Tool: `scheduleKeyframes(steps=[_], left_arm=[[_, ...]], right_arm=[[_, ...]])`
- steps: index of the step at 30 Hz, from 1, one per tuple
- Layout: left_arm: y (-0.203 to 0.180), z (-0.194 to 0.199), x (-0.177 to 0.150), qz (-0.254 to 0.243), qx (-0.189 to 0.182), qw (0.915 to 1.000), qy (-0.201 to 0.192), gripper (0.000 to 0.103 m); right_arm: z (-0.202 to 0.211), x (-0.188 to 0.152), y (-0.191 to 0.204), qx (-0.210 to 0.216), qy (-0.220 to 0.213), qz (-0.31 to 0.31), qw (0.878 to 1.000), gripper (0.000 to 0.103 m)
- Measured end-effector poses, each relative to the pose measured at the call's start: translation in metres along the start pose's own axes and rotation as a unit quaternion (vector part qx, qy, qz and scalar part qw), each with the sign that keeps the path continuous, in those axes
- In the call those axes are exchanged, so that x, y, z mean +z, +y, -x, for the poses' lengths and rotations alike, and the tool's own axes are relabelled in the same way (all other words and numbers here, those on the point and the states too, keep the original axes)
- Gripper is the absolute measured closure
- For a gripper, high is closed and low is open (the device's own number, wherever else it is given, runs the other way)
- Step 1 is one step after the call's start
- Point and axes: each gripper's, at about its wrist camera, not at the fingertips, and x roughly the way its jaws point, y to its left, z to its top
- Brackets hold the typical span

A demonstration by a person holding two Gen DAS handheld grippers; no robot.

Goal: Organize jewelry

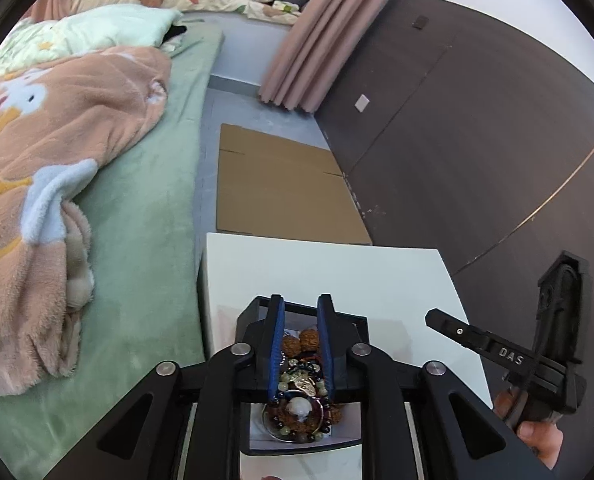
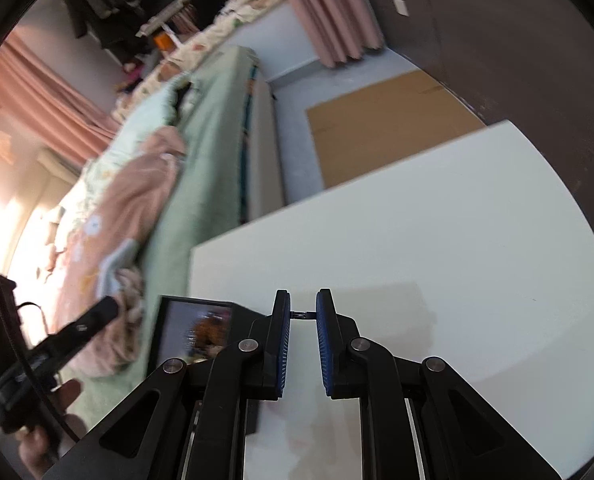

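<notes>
Several bead bracelets point(image 1: 301, 384), brown wood, dark and pale green beads with a gold leaf charm, sit heaped in a black tray point(image 1: 361, 322) right under my left gripper point(image 1: 301, 312), fingers apart, holding nothing. No clear long axis. My right gripper point(image 2: 303, 314) pinches a small dark clasp point(image 2: 301, 315) over the white table point(image 2: 437, 240). "DAS" reads on its handle point(image 1: 511, 356).

jewelry box point(image 1: 253, 322) sits on the table point(image 1: 337, 272), bed point(image 1: 137, 208) to its left, cardboard point(image 1: 281, 188) behind.
</notes>
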Motion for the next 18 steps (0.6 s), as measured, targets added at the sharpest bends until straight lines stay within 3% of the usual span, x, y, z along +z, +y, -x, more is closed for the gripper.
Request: scheduleKeyframes(steps=[1, 4, 5, 15, 17, 18], left_arm=[[0.001, 0.002, 0.0, 0.002, 0.001, 1.0, -0.003, 0.073], [0.004, 0.009, 0.001, 0.009, 0.008, 0.9998, -0.014, 0.035], [0.006, 0.012, 0.002, 0.012, 0.007, 0.9997, -0.019, 0.032], [0.02, 0.029, 0.003, 0.03, 0.026, 0.9988, -0.029, 0.032], [0.02, 0.031, 0.003, 0.031, 0.026, 0.9988, -0.029, 0.032], [0.02, 0.033, 0.003, 0.031, 0.026, 0.9987, -0.03, 0.032]], right_arm=[[0.0, 0.0, 0.005, 0.006, -0.002, 0.005, 1.0, 0.088], [-0.006, -0.001, 0.017, 0.021, 0.001, 0.014, 1.0, 0.088], [-0.008, -0.003, 0.022, 0.026, 0.004, 0.018, 0.999, 0.088], [-0.024, -0.01, 0.063, 0.085, 0.017, 0.043, 0.995, 0.088], [-0.022, -0.01, 0.07, 0.091, 0.01, 0.056, 0.994, 0.076], [-0.019, -0.01, 0.072, 0.088, 0.006, 0.06, 0.994, 0.053]])
